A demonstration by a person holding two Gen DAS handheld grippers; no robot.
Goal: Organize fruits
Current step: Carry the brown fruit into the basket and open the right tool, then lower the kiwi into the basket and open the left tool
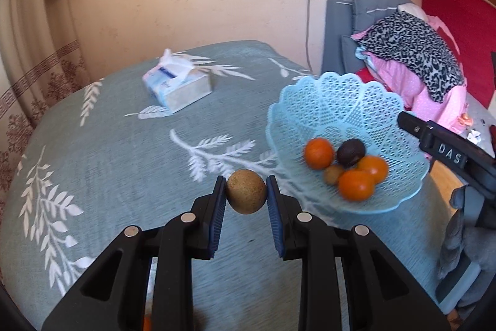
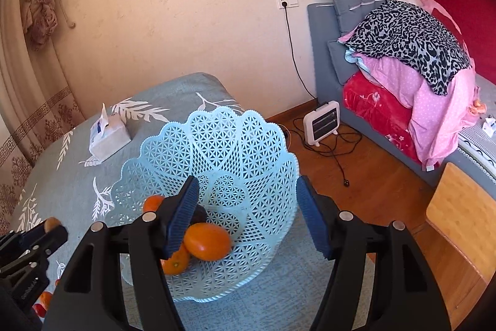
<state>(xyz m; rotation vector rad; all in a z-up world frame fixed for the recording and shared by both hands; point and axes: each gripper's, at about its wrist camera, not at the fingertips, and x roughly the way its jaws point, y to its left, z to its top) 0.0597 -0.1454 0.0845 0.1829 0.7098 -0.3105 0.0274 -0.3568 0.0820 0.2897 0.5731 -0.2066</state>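
Observation:
My left gripper [image 1: 245,191] is shut on a brown kiwi [image 1: 245,192] and holds it above the table, left of the light blue lattice basket [image 1: 341,101]. The basket holds three oranges [image 1: 319,153], a dark avocado [image 1: 351,152] and a small brown fruit [image 1: 333,174]. In the right wrist view my right gripper [image 2: 248,213] is open and empty, hovering over the basket [image 2: 235,145], its left finger above an orange [image 2: 207,241]. The left gripper [image 2: 46,230] with the kiwi [image 2: 51,224] shows at the left edge.
A tissue box [image 1: 176,86] lies at the far side of the table, which is covered by a teal leaf-patterned cloth [image 1: 108,160]. More fruit [image 2: 43,301] lies near the table's front left. A heater [image 2: 321,123], cables and a sofa with piled bedding [image 2: 418,76] stand to the right.

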